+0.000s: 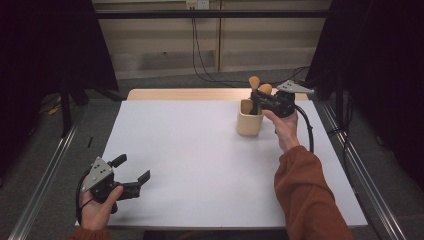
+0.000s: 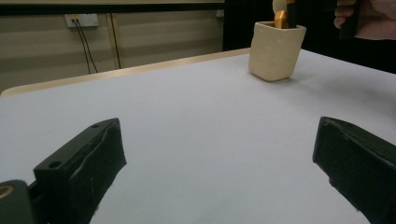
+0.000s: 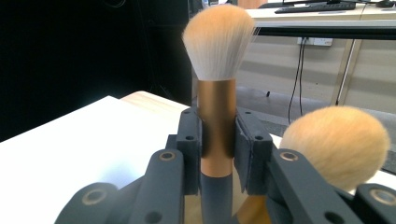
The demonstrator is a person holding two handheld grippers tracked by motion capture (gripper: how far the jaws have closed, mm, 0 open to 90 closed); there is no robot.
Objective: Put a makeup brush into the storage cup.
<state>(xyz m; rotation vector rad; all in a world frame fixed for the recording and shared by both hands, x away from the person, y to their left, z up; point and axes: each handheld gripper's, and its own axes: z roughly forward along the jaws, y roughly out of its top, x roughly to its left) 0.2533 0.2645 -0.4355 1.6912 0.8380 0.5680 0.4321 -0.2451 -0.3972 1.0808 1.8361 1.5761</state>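
A cream holder cup (image 1: pixel 249 119) stands on the white table toward the back right, and it is also in the left gripper view (image 2: pixel 275 50). My right gripper (image 1: pixel 258 101) is shut on a makeup brush (image 3: pixel 217 84) with a copper ferrule and tan bristles, held upright over the cup (image 1: pixel 254 82). A second round tan brush (image 3: pixel 337 144) stands beside it (image 1: pixel 265 89). My left gripper (image 1: pixel 134 169) rests low near the table's front left corner, its black jaws wide apart with bare table between them (image 2: pixel 215 168).
The white tabletop (image 1: pixel 200 160) has a wooden strip along its far edge. Metal rails run along both sides of the table. Cables hang down the back wall near a socket (image 1: pixel 197 5). Dark curtains stand at left and right.
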